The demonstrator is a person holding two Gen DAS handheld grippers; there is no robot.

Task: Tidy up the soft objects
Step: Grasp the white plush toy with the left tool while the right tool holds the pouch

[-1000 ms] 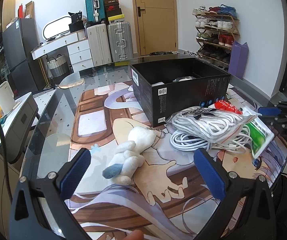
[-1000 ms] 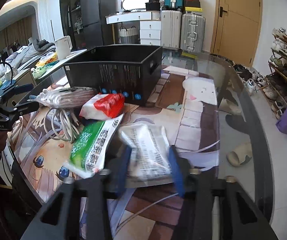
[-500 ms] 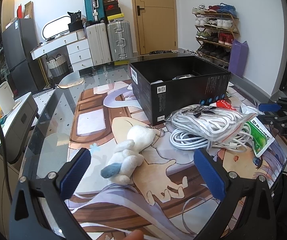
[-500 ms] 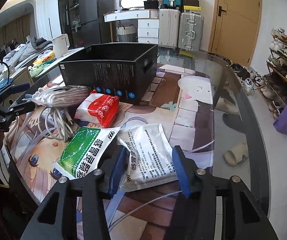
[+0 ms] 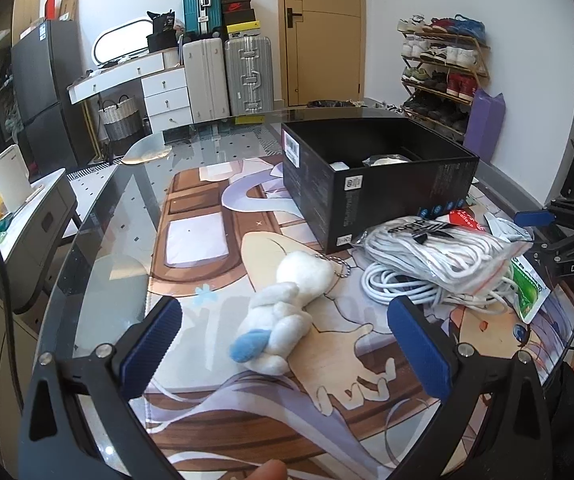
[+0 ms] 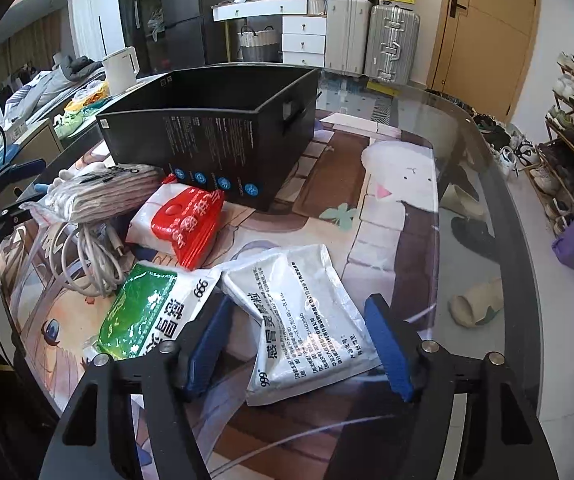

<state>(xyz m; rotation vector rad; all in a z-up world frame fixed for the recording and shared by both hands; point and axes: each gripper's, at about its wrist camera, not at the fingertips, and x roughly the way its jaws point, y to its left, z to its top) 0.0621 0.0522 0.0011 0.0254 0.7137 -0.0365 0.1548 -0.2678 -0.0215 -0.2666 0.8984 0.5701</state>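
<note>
A white plush toy (image 5: 287,312) with a blue tip lies on the printed mat, between the wide-open fingers of my left gripper (image 5: 285,336) but untouched. My right gripper (image 6: 299,340) is opening; a white medicine pouch (image 6: 303,320) lies flat on the table between its blue pads, which stand clear of it. Beside it lie a green-and-white pouch (image 6: 151,312) and a red-and-white pouch (image 6: 183,220). A bag of white cords (image 5: 435,260) rests by the black box (image 5: 375,176), which holds something white.
The glass table edge (image 6: 487,184) curves close on the right, with slippers on the floor beyond. Loose white cable (image 6: 91,256) coils next to the pouches. Suitcases, drawers and a shoe rack stand along the walls.
My right gripper let go of the white pouch, which now lies flat on the table, and its jaws have spread apart. The left gripper has stayed put.
</note>
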